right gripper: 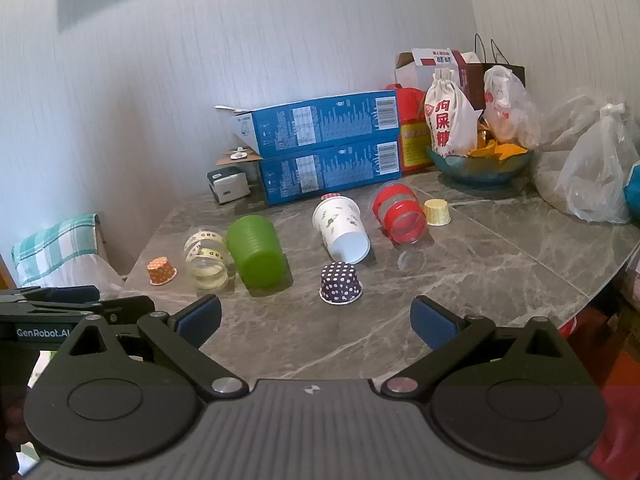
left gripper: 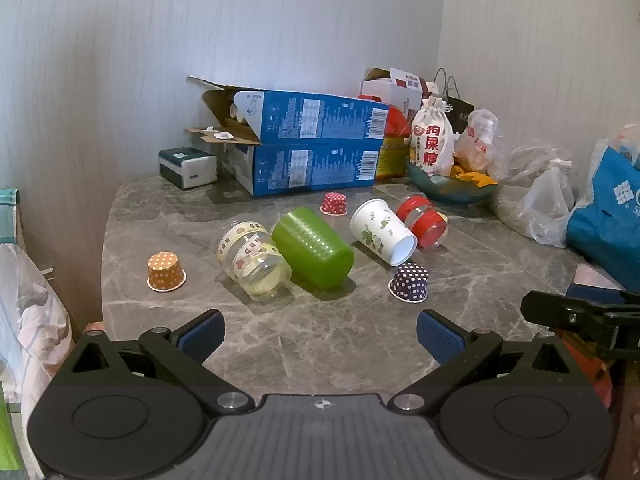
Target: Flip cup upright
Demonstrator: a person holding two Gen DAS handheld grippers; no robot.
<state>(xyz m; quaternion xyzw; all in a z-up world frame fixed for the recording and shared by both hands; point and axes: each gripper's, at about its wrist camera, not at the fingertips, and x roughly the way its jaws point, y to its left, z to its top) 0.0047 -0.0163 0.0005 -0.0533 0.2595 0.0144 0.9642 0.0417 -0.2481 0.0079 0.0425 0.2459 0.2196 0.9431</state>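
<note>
Soft, even indoor light fills both views, brighter on the wall (left gripper: 280, 20) at upper centre. The cups cast short, faint shadows on the desk (left gripper: 320, 340), which shows mild sheen. Fisheye bending curves the edges; corners go black. Focus is slightly soft throughout.

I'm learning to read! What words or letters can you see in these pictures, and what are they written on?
"GenRobot.AI": on the left gripper, seen in the right wrist view.
"狗屎糖": red characters on the white drawstring bag.
"ABD": letters on the tape around the clear cup; it is blurry, so I'm unsure.
Blue boxes: barcodes and tiny print, too small to read.
Red and white carton: print too blurred to read.
</note>
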